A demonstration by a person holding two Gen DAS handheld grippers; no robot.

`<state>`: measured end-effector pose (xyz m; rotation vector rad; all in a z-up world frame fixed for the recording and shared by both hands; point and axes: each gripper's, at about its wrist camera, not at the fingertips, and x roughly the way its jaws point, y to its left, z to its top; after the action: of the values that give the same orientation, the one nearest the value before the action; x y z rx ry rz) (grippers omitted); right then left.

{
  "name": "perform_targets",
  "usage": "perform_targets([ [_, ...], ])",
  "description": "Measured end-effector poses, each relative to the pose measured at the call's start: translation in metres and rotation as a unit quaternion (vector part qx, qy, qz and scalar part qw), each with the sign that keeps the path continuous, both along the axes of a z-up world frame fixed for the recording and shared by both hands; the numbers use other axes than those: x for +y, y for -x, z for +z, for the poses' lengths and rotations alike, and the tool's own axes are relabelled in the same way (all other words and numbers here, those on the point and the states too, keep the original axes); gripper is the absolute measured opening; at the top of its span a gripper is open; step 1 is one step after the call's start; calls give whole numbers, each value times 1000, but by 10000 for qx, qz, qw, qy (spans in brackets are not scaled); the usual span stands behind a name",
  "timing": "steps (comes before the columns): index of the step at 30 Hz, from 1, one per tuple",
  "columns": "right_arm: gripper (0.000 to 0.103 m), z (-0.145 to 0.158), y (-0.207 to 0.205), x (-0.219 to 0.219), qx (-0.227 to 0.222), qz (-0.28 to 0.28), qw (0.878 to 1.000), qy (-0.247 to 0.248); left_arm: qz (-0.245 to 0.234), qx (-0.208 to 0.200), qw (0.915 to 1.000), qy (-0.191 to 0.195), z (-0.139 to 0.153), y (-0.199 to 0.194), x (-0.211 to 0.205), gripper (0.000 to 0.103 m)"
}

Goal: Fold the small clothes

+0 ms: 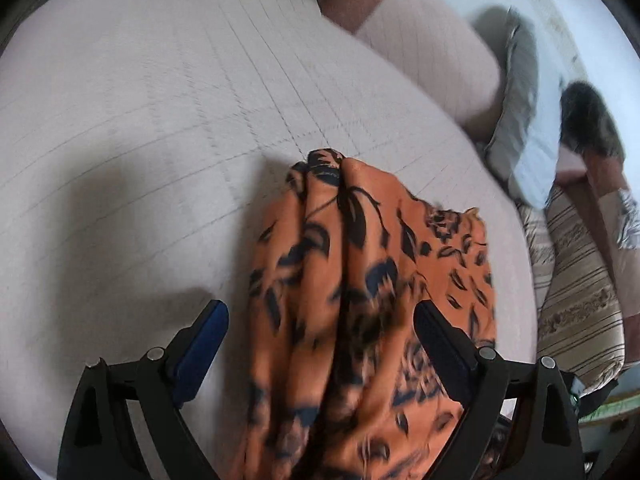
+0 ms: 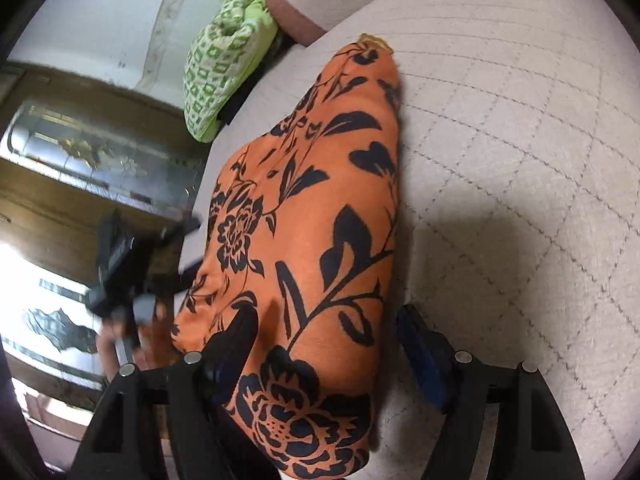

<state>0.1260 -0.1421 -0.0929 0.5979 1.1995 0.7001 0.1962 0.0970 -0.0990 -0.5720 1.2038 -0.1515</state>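
On quilted cushion: orange floral garment, long axis running away from right gripper; both grippers' jaws spread, straddling cloth, unpinched; left gripper likewise.

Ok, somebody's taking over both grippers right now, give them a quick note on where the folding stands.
Left gripper: open, the orange floral garment lies between its fingers, unpinched.
Right gripper: open, straddling the same garment, no grip.
The garment lies bunched in a long, creased shape on the quilted beige cushion, near its edge.
Done: no tidy fold visible.
Left: grip, spread it flat, fold it.
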Motion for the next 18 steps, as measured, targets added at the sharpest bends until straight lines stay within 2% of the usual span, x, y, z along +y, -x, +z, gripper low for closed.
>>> perform_targets([
  [1,75,1,-1,2,-9,17,10000,-4,2,100,9999,21,-6,-5,1,91],
  [2,75,1,-2,4,-10,31,10000,-5,70,178,9996,183,-11,-7,5,66],
  [3,75,1,-4,6,-16,43,10000,-6,201,220,9964,792,-15,-6,13,41],
  [4,75,2,-4,5,-29,68,10000,-12,372,238,9926,1129,-14,-3,20,28],
  [5,75,2,-5,7,-34,74,10000,-17,449,63,9928,1106,-5,1,23,24],
  [6,75,2,-5,7,-44,86,9999,-27,276,-324,9962,766,8,5,17,24],
  [7,75,2,-6,11,-61,100,9999,-25,150,-459,9976,490,7,9,11,24],
  [8,75,2,-5,11,-87,125,9999,-7,142,-258,9992,275,-4,7,8,28],
  [9,75,1,-5,11,-103,134,9999,-1,386,-49,9980,505,-21,9,17,35],
  [10,75,0,-6,12,-108,138,9998,5,597,-6,9935,965,-27,12,28,39],
  [11,75,0,-6,12,-98,138,9999,10,692,79,9904,1191,-27,15,35,45],
  [12,75,0,-6,11,-63,136,9999,7,737,180,9893,1244,-20,19,38,50],
  [14,75,0,-9,10,19,118,9999,-70,667,46,9936,908,0,31,40,76],
  [16,74,-3,-12,8,112,67,9998,-170,387,-314,9978,429,24,54,39,83],
  [18,74,-4,-13,4,174,-13,9995,-277,139,-356,9992,137,33,73,35,84],
])
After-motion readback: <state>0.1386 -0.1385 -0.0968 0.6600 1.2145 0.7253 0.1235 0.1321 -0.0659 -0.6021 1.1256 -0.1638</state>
